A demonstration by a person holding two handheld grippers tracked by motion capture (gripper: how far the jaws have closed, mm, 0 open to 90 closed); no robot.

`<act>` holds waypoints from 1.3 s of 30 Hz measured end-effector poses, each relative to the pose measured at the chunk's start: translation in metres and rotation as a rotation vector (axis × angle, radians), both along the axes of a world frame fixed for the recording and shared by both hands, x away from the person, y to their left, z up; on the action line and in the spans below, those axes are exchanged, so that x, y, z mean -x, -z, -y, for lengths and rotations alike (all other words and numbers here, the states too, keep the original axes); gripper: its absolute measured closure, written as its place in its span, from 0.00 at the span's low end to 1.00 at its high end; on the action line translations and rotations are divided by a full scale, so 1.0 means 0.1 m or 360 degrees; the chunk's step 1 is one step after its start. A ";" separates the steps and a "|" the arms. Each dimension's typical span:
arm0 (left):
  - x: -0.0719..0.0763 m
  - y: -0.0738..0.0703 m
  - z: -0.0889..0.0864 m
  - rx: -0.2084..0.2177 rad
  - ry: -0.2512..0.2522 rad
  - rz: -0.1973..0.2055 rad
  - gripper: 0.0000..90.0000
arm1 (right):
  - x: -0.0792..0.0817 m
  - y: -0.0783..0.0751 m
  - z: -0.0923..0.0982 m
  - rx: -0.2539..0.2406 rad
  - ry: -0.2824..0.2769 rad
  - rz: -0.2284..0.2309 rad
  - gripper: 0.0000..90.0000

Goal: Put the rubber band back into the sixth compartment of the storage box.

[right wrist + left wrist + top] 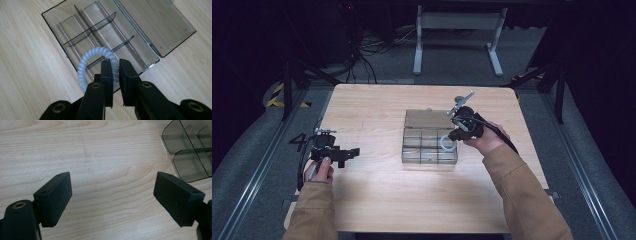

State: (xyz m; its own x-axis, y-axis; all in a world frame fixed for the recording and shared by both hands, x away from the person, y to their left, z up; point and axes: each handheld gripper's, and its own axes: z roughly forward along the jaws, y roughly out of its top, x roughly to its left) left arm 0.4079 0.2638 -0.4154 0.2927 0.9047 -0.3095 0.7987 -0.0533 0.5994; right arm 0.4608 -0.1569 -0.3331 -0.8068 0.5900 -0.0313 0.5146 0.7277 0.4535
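1. Left gripper [353, 152], 9 o'clock on the counter [377, 200]: fingers [53, 197] wide apart, empty.
2. Right gripper [115, 67]: fingers clamp the coiled hair tie [86, 61] above the organizer box [412, 156], centre.
3. Step, judged: placing. Next: lower into a compartment, release.

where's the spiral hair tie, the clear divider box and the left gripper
spiral hair tie [83, 62], right gripper view, top-left arc of the coil
clear divider box [160, 27], right gripper view, open lid
left gripper [112, 195], left gripper view, midway between its fingertips

We count: box [430, 143] 1 | coil ring [86, 62] 1 | grippers 2, left [353, 152], right [453, 135] | worktop [377, 190] 1
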 end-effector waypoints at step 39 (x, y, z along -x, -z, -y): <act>0.00 0.00 0.00 0.0002 0.0002 -0.0001 0.18 | -0.13 0.49 -0.08 0.0150 0.0064 -0.0092 0.92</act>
